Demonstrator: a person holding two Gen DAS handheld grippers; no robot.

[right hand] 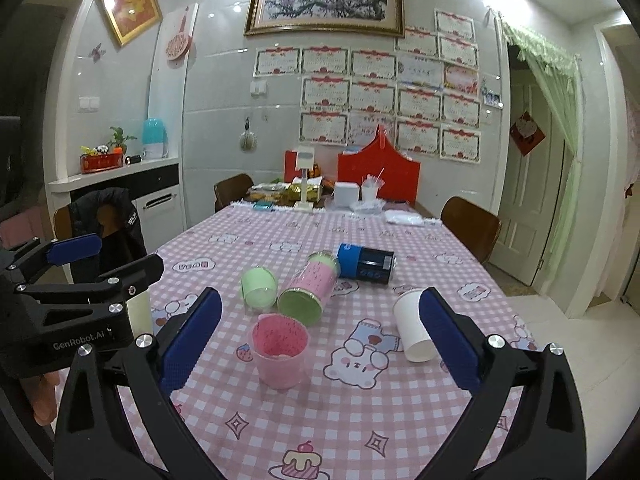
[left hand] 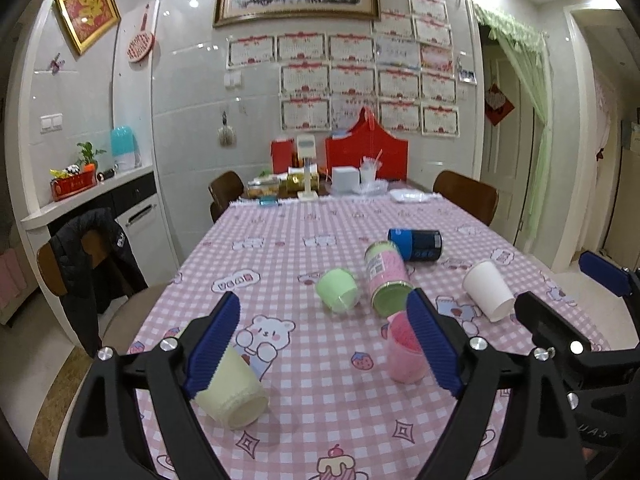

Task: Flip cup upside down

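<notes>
A pink cup (right hand: 280,354) stands upright on the checked tablecloth, mouth up; in the left wrist view it (left hand: 404,354) is partly behind my right finger. A pale yellow cup (left hand: 230,394) lies on its side near the left finger. A green cup (left hand: 338,290), a white paper cup (left hand: 488,290), a pink-green canister (left hand: 386,278) and a blue can (left hand: 416,244) lie on their sides further back. My left gripper (left hand: 326,344) is open and empty. My right gripper (right hand: 320,340) is open and empty, the pink cup between its fingers' line.
The table's far end holds red boxes (left hand: 366,152), a white box (right hand: 346,196) and clutter. Chairs stand at both sides; one on the left carries a black jacket (left hand: 94,264). The right gripper body (left hand: 576,344) shows at the right of the left wrist view.
</notes>
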